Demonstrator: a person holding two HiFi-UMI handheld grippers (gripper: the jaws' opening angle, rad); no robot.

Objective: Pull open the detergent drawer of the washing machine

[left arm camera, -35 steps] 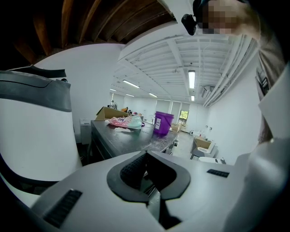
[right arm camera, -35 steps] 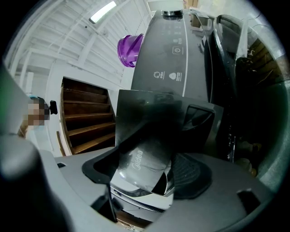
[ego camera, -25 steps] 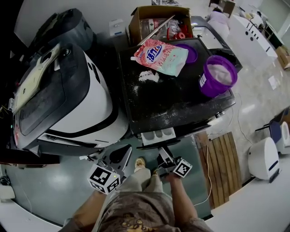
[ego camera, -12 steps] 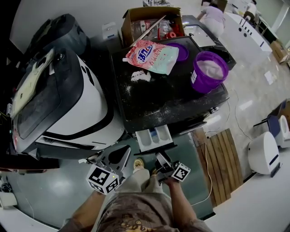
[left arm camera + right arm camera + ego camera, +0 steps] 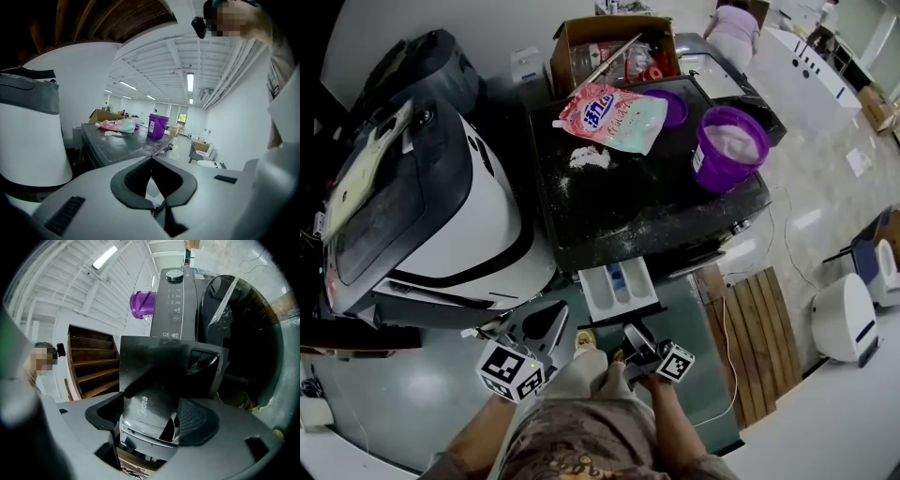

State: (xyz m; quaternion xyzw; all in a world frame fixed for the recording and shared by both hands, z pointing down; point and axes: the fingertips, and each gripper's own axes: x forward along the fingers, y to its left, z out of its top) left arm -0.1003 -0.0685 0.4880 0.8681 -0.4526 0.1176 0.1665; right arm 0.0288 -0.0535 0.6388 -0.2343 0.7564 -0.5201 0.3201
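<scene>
The dark-topped washing machine [image 5: 647,211] stands ahead of me, and its detergent drawer [image 5: 617,284] juts out of the front with white compartments showing. My right gripper [image 5: 631,331] is closed on the drawer's dark front panel [image 5: 157,380]. In the right gripper view, a jaw sits on each side of that panel [image 5: 151,417]. My left gripper [image 5: 549,322] hangs low at the left of the drawer, apart from it. Its pads meet at the tips [image 5: 151,161] with nothing between them.
A white machine with a dark lid [image 5: 441,216] stands close on the left. On the washer's top are a pink detergent bag [image 5: 611,114], spilled powder [image 5: 589,157] and a purple bucket [image 5: 729,147]. A cardboard box [image 5: 609,47] sits behind. A wooden pallet [image 5: 759,328] lies on the floor at the right.
The drawer has slid further out of the washer toward me, with the right gripper drawing back along with it. The left gripper has stayed where it was.
</scene>
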